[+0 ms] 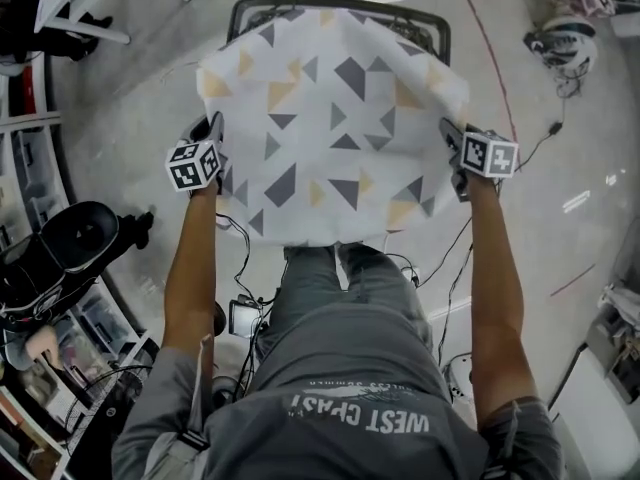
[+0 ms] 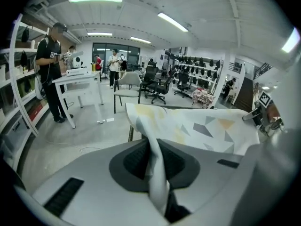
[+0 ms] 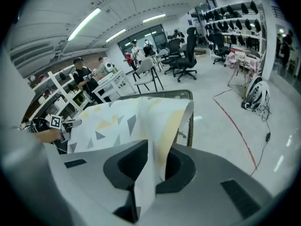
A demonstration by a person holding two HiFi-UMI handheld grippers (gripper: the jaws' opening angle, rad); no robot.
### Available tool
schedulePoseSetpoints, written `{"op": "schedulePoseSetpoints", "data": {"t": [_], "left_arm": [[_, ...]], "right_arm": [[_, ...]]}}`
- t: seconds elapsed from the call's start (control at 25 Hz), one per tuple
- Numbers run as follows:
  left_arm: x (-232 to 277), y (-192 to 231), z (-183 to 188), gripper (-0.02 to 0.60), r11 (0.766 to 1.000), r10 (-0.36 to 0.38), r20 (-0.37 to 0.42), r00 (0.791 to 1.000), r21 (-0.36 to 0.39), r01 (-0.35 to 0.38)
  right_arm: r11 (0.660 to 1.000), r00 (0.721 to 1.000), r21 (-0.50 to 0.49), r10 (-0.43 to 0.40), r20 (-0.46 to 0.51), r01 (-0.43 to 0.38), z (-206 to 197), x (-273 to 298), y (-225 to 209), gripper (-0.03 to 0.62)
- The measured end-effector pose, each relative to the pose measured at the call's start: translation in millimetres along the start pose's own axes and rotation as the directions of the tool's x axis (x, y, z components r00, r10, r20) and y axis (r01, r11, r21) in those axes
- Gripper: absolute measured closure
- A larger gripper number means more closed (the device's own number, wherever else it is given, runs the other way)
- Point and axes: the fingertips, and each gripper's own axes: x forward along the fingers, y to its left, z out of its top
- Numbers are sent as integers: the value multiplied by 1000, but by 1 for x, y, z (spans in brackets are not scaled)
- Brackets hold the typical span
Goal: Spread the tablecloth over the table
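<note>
Hand-held grippers [image 1: 218, 136] [image 1: 452, 140] (both) at tablecloth [image 1: 335, 118] sides

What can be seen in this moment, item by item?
tablecloth: one, white with grey and yellow triangles, held spread between both grippers over the table frame
table frame: one, dark, showing past the cloth's far edge
cables: several, black, on the floor near the person's legs
floor line: one, red, right of the table frame
office chairs: several, black, in the background
desk: one, white, in the background
bystanders: several, standing in the background
left gripper: one, grey, shut on the cloth's left edge
right gripper: one, grey, shut on the cloth's right edge
arms: two, bare, reaching forward
</note>
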Motion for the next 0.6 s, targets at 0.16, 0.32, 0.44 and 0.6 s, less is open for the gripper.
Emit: {"op": "schedulePoseSetpoints", "data": {"t": [0.16,0.32,0.44,0.6], "left_arm": [[27,16,-33,548,998,15,-55,998,-56,-18],[23,24,-36,549,994,82,-106,991,-63,-89],[7,16,-17,551,997,73,-59,996,-32,-75],[-10,-13,13,551,995,37,42,998,90,-40]], "right_arm": [[998,993,21,-52,-102,54,-35,46,-44,546],[990,979,99,-76,-189,96,-51,64,-70,550],[992,974,78,-84,-209,102,-44,62,-72,562],[993,988,-41,-112,-105,108,-30,47,-63,551]]}}
